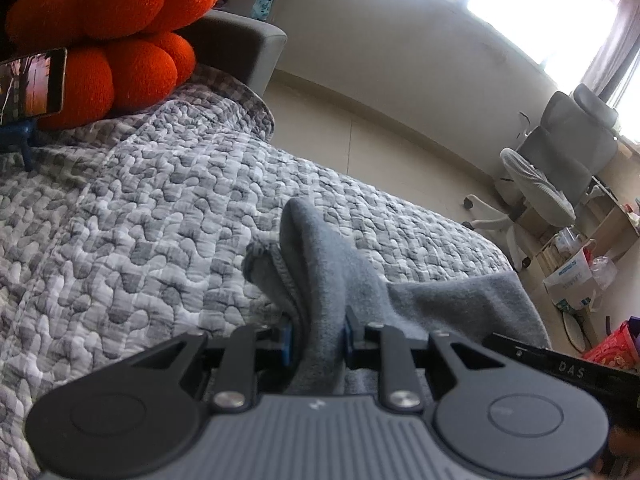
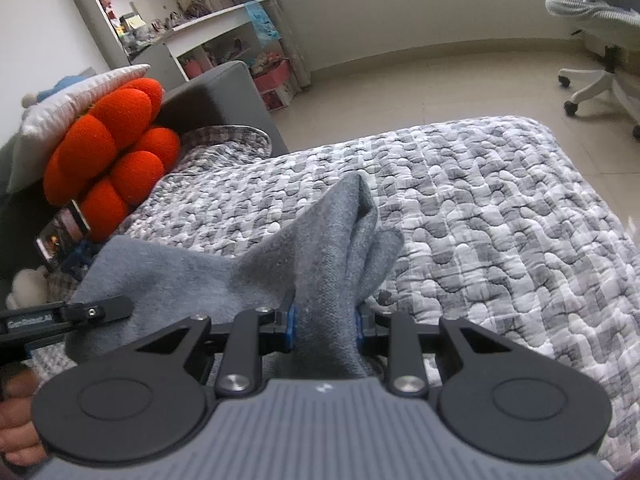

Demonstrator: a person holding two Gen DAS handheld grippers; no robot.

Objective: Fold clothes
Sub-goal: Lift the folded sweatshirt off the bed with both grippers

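Note:
A grey fleece garment (image 1: 328, 276) is held up over a bed with a grey patterned quilt (image 1: 152, 208). My left gripper (image 1: 319, 336) is shut on one bunched corner of it, and the cloth stretches off to the right. My right gripper (image 2: 325, 328) is shut on another bunched corner of the grey garment (image 2: 320, 248), and the cloth stretches off to the left above the quilt (image 2: 500, 220). The other gripper's black body shows at each view's edge (image 2: 60, 314). Both sets of fingertips are hidden in the cloth.
An orange knotted cushion (image 1: 104, 36) and a phone on a blue stand (image 1: 30, 84) sit at the bed's head. A grey office chair (image 1: 560, 168), bags and boxes (image 1: 572, 280) stand on the floor to the right. White shelves (image 2: 208, 28) stand behind a grey sofa arm (image 2: 212, 96).

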